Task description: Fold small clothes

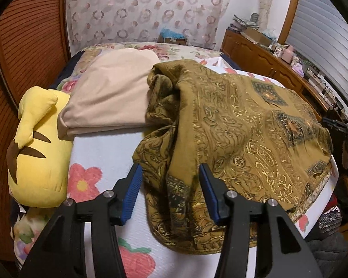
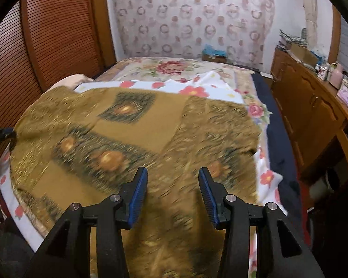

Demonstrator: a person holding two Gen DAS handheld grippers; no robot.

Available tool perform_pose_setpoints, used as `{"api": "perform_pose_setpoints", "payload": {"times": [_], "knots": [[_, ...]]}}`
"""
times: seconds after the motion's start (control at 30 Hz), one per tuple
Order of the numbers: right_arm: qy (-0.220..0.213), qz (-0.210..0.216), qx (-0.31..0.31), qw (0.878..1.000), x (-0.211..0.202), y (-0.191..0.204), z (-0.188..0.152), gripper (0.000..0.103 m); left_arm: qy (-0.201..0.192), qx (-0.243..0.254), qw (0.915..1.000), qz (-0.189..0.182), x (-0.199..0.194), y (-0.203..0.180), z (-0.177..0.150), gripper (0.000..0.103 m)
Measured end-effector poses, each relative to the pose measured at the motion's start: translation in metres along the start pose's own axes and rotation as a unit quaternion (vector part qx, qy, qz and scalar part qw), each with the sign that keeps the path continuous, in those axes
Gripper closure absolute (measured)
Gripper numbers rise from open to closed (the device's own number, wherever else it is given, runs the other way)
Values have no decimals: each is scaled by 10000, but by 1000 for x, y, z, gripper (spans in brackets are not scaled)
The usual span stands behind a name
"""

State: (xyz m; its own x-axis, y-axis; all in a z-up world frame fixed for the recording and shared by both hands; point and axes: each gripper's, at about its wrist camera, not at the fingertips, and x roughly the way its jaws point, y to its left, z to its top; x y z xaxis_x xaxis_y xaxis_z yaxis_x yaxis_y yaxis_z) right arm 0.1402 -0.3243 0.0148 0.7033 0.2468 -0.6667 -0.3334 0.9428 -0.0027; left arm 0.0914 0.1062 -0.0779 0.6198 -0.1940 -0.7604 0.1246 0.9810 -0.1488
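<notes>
Both the left gripper [image 1: 170,193] and right gripper [image 2: 172,195] hover with fingers apart over the garment [image 1: 243,127], whose bunched folds risk a multi-layer pinch.

Two hand-held tools fill the foreground, each seen from its own wrist camera. The left gripper [image 1: 171,193] has matte black angular arms with triangular cut-outs, ending in two fingers faced with ribbed blue pads [image 1: 132,191]. Round silver screw heads [image 1: 108,194] mark the pivots, two on each side. The right gripper [image 2: 172,197] is built alike: black frame, blue ribbed pads [image 2: 208,195], silver screw heads [image 2: 229,198] at the joints.
</notes>
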Motion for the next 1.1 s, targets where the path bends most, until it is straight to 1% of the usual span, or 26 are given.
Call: {"api": "perform_pose_setpoints", "payload": {"times": [0.07, 0.27, 0.37, 0.5, 0.63, 0.73, 0.83, 0.93, 0.97, 1.0, 1.03, 1.1], "knots": [[42, 65, -11, 10000, -1, 2, -7, 56, -10, 19, 10000, 15, 1, 0, 1, 52], [218, 31, -102, 9997, -5, 4, -23, 56, 74, 25, 10000, 25, 10, 0, -3, 51], [262, -105, -145, 9995, -11, 9, -32, 56, 177, 27, 9998, 30, 17, -2, -7, 50], [309, -219, -70, 9993, -10, 0, -40, 56, 255, 26, 9997, 46, 24, -2, -12, 50], [265, -156, 91, 9995, -4, -4, -42, 56, 182, -23, 9998, 78, 24, -1, -13, 50], [237, -230, 10, 9995, 0, 0, -44, 54, 95, -59, 9997, 234, 20, 1, -14, 50], [157, -319, -104, 9993, 2, 9, -50, 52, -45, -150, 9995, 260, 15, 5, -15, 50], [43, -301, -77, 9995, 6, 12, -54, 51, 10, -170, 9994, 317, 20, 9, -15, 49], [27, -296, -69, 9995, 7, 12, -55, 51, 31, -176, 9993, 335, 23, 10, -15, 47], [16, -300, -64, 9995, 7, 12, -56, 51, 44, -177, 9990, 413, 26, 11, -16, 42], [8, -312, -70, 9995, 8, 13, -57, 51, 14, -159, 9989, 450, 26, 11, -16, 39], [-2, -322, -72, 9995, 10, 14, -59, 51, 9, -117, 9988, 479, 27, 9, -16, 38]]}}
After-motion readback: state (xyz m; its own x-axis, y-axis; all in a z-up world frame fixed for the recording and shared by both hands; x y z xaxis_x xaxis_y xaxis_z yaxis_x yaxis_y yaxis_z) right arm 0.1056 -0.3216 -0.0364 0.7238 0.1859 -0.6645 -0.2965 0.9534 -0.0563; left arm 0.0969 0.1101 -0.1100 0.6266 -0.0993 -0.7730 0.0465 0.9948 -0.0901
